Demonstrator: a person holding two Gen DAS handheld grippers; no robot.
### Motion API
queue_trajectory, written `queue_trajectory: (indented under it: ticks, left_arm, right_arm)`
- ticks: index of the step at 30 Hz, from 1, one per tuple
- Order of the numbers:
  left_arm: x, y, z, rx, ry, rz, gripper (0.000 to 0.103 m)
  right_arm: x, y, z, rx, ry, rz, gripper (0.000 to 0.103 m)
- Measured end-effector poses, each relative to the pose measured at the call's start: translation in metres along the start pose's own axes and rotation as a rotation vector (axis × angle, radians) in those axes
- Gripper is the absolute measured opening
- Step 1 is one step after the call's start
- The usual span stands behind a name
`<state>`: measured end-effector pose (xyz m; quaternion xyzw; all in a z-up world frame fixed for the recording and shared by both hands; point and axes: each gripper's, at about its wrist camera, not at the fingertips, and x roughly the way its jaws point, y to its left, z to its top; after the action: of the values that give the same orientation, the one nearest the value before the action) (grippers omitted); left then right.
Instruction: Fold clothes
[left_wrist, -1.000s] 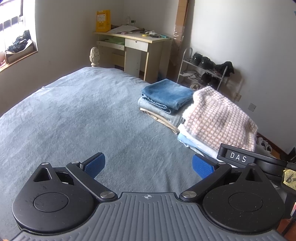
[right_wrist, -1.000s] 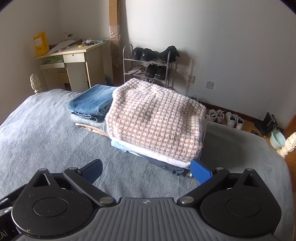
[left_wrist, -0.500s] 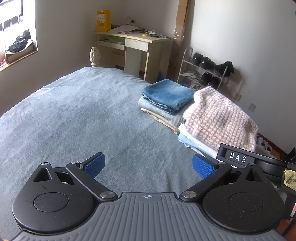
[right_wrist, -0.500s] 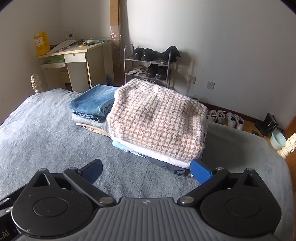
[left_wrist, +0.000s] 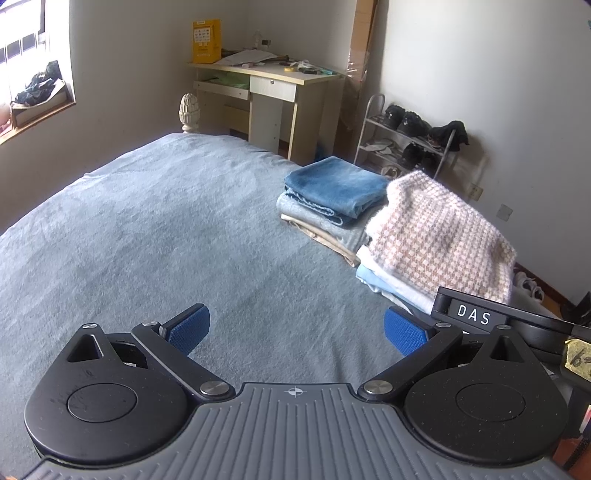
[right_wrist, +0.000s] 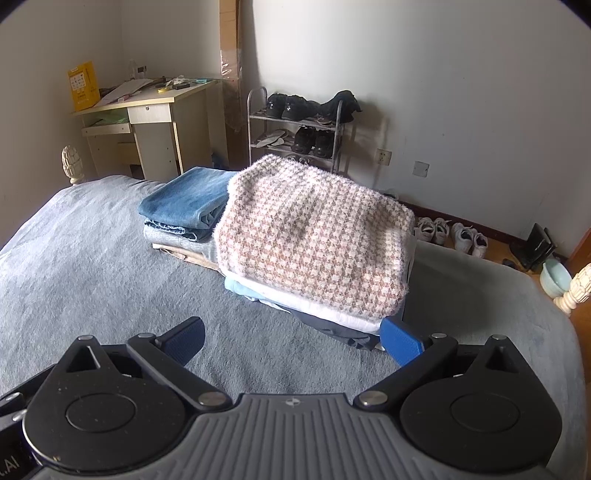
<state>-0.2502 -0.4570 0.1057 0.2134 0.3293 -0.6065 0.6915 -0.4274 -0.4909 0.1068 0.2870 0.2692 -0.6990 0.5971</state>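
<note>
Two hand-held grippers hover over a grey-blue bed (left_wrist: 147, 229). The left gripper (left_wrist: 295, 328) is spread wide and holds nothing, its blue pads (left_wrist: 190, 328) above bare bedding. The right gripper (right_wrist: 291, 339) is equally wide and empty, one pad just before the sweater pile. Beyond lie two folded stacks, touching: a checked sweater (right_wrist: 314, 236) on top of one, jeans (right_wrist: 188, 199) on the other. Farther off stand a desk (right_wrist: 155, 122) and shoe rack (right_wrist: 295, 125).

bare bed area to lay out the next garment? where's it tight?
Free: the grey-blue bedspread left of the folded blue jeans stack, running to the open left gripper. Narrower strip right of the checked pink-and-white knit sweater. Crowded: both stacks touch, and the open right gripper sits near them.
</note>
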Motion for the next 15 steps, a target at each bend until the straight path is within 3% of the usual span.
queue_trajectory:
  ticks: [15]
  left_arm:
    - [0.0002,-0.0008,0.0007,0.004,0.001,0.001,0.102]
  right_arm:
    - [0.0014,-0.0006,0.0003,0.001,0.002,0.002,0.103]
